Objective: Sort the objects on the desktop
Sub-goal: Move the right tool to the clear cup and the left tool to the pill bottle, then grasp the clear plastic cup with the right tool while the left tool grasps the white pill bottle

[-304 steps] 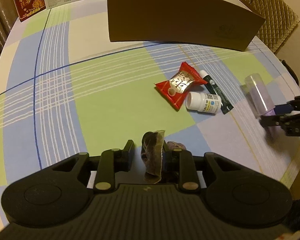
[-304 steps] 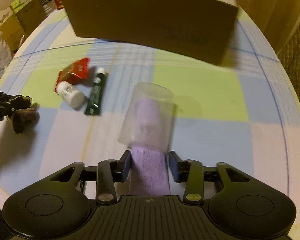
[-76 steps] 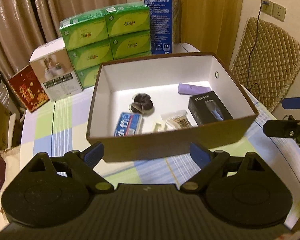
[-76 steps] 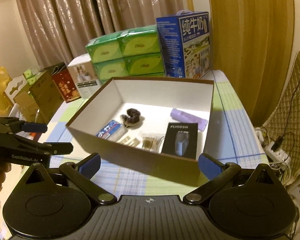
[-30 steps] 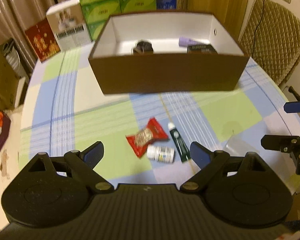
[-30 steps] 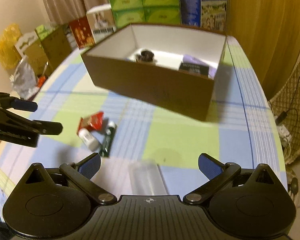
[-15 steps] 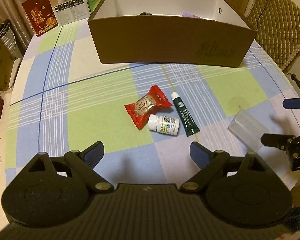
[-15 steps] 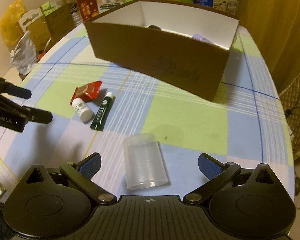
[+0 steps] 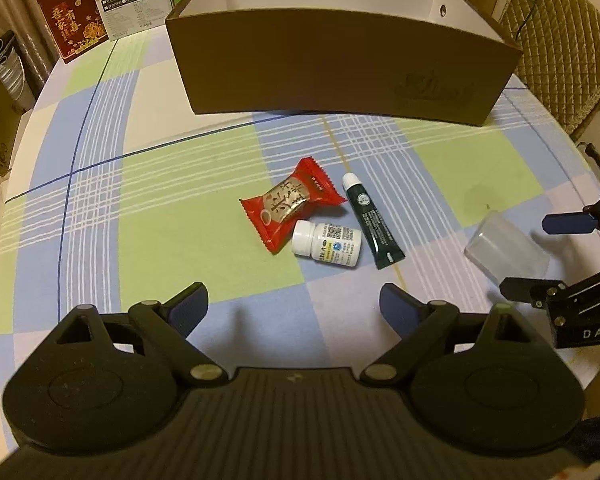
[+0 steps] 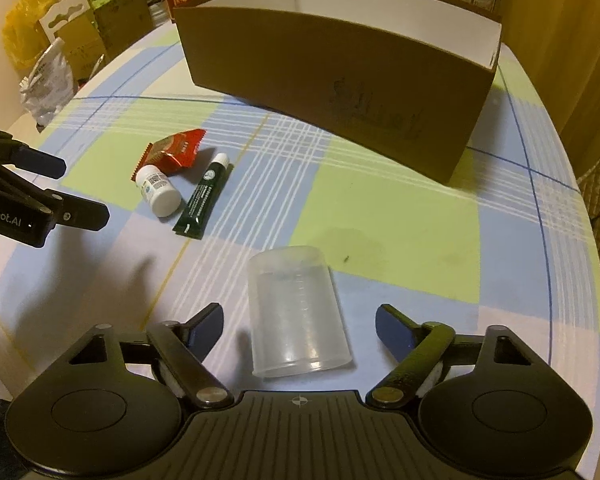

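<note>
The round table with the blue, green and white checked cloth (image 9: 172, 208) carries a large brown cardboard box with a white interior (image 9: 340, 68) towards its far edge. Its contents are hidden behind the near wall.

Near the table's middle, three items lie in a tight cluster:
- a red foil snack packet with gold lettering (image 9: 290, 204), farthest of the three from the near edge;
- a small white plastic pill bottle lying on its side (image 9: 327, 244), touching the packet's near corner;
- a dark green tube with a white cap (image 9: 371, 222), just beside the bottle, cap towards the box.

A translucent plastic cup (image 10: 296, 312) lies on its side close to the near right edge of the table, well apart from the cluster, open mouth towards the right gripper.

Left gripper (image 9: 294, 300): jaws wide, nothing between them, held above the cloth on the near side of the pill bottle.

Right gripper (image 10: 299, 322): jaws closing, the cup between them; a gap shows on each side of the cup, so the pads do not press on it
</note>
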A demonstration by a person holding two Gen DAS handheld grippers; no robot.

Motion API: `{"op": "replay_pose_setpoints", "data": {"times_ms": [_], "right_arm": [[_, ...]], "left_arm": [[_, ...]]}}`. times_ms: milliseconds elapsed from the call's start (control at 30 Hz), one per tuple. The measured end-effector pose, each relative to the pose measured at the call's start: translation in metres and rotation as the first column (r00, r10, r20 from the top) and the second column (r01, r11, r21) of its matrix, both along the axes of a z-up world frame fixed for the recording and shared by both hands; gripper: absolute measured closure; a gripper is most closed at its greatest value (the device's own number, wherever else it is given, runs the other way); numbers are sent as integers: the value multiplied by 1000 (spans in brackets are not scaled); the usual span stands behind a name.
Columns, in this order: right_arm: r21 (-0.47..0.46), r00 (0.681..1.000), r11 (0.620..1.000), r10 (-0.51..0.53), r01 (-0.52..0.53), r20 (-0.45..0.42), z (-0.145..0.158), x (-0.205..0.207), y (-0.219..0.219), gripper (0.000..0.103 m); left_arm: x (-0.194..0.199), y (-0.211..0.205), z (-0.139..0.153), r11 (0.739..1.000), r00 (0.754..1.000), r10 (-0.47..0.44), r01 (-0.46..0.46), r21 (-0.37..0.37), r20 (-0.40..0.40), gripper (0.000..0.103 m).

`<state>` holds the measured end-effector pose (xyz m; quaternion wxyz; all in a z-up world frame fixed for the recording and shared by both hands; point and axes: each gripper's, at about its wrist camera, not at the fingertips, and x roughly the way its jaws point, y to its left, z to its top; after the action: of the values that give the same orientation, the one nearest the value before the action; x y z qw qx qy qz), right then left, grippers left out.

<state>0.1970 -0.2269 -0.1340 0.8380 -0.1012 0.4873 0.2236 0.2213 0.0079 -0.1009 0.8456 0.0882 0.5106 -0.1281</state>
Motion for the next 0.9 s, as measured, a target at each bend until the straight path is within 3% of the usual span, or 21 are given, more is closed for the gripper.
{"op": "replay_pose_setpoints", "data": {"times_ms": [233, 367, 700, 900], "right_arm": [[-19, 1000, 1000, -7, 7, -10, -11, 4, 3, 28], [-18, 1000, 1000, -18, 17, -18, -16, 6, 1, 50], [-30, 982, 982, -188, 188, -11, -13, 17, -35, 51], [-31, 966, 966, -257, 257, -16, -11, 20, -54, 51]], "left_arm": [[4, 0, -6, 1000, 1000, -14, 14, -9, -1, 13], [6, -2, -10, 998, 999, -47, 48, -36, 7, 13], [13, -8, -22, 989, 991, -122, 125, -78, 47, 23], [25, -14, -27, 978, 980, -188, 193, -78, 71, 40]]}}
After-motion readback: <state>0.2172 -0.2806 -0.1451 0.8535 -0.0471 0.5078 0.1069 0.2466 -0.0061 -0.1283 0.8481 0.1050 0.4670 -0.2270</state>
